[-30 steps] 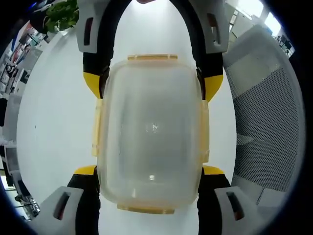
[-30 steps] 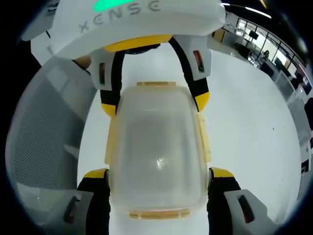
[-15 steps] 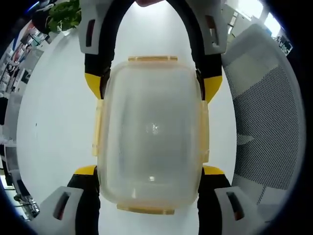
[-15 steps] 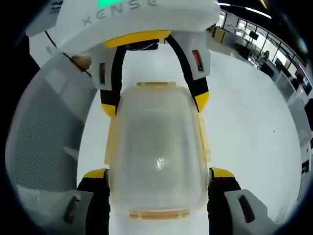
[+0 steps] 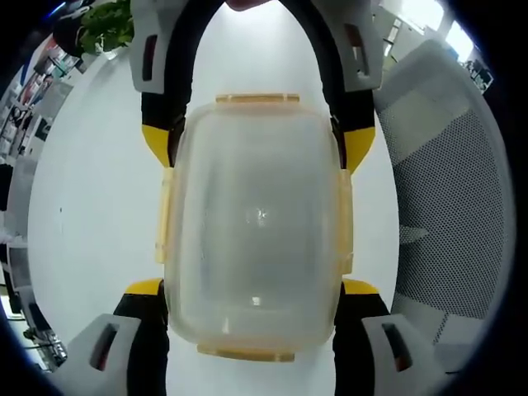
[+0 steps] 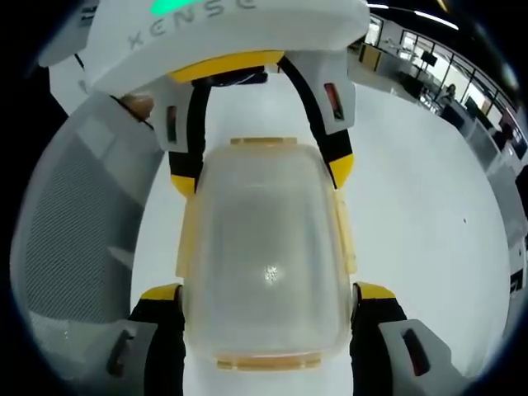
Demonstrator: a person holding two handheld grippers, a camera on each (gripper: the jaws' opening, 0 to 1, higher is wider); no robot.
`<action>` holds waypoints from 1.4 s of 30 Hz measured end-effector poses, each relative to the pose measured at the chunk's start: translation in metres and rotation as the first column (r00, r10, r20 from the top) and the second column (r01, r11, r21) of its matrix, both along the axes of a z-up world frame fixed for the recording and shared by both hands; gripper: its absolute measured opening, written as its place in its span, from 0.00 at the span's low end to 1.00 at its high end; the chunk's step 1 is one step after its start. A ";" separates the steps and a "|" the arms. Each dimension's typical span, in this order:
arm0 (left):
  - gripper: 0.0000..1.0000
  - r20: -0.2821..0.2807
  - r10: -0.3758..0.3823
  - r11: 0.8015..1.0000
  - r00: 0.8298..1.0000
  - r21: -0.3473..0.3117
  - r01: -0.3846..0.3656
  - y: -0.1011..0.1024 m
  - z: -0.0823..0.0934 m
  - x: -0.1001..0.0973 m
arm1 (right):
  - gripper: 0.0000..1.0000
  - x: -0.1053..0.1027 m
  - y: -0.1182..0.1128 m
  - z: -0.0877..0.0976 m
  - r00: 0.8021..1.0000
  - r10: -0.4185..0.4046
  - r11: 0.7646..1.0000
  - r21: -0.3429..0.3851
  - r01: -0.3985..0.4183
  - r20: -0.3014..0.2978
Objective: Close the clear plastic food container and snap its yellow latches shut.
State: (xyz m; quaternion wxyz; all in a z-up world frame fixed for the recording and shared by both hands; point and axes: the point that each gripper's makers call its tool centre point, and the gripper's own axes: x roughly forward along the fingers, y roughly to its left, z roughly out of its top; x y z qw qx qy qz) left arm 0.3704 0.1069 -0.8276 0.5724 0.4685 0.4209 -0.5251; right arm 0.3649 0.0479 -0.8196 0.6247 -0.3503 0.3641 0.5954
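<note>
Both grippers' fingers [image 5: 157,289] clamp the lidded container [image 5: 254,223] from opposite ends; its latches [image 5: 165,216] lie flat. Judged nearly done; next, release.

The left gripper [image 5: 252,289] and the right gripper [image 6: 268,293] face each other from opposite ends, each with its yellow-tipped jaws spread wide and pressed against the two long sides of what sits between them.
</note>
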 end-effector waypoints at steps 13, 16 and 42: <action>0.83 0.002 -0.002 1.000 1.000 -0.001 0.002 0.000 0.000 0.002 | 0.83 0.002 0.000 0.000 1.000 -0.005 1.000 0.001 0.005 0.002; 0.83 0.002 -0.005 1.000 1.000 0.001 0.005 0.001 0.000 0.004 | 0.83 0.004 0.001 0.000 1.000 -0.007 1.000 0.007 0.007 0.004; 0.83 0.000 -0.006 1.000 1.000 0.001 0.006 0.002 0.001 0.016 | 0.83 0.016 0.002 -0.001 1.000 -0.009 1.000 -0.005 0.009 -0.004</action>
